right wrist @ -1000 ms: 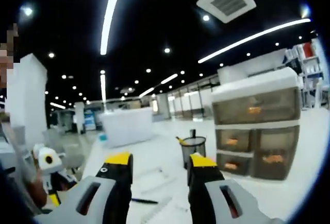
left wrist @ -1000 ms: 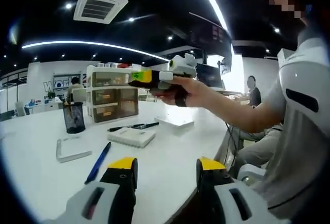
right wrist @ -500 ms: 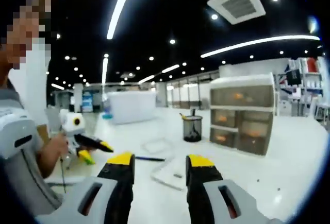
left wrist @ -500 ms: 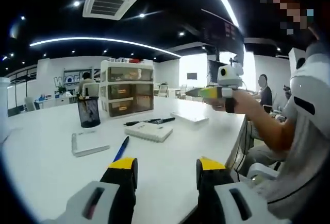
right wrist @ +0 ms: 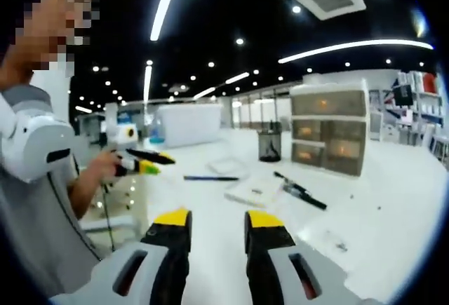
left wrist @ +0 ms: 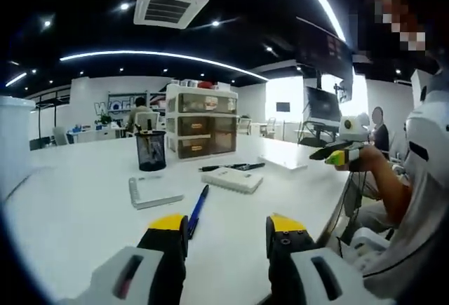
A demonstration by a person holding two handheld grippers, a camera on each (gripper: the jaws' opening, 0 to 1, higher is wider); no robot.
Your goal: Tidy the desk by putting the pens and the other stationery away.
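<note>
One blue pen [left wrist: 197, 210], two black pens [left wrist: 231, 167], one notepad [left wrist: 231, 179], one mesh pen cup [left wrist: 151, 151] and one drawer unit [left wrist: 205, 125] are lying or standing mid-frame.

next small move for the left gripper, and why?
Probably ease the left gripper forward and down to the blue pen: its jaws stand open and empty, and that pen lies loose on the white desk just beyond them, short of the mesh pen cup.

Pen [left wrist: 196, 210] lies between ruler [left wrist: 151, 196] and notebook [left wrist: 235, 179].
</note>
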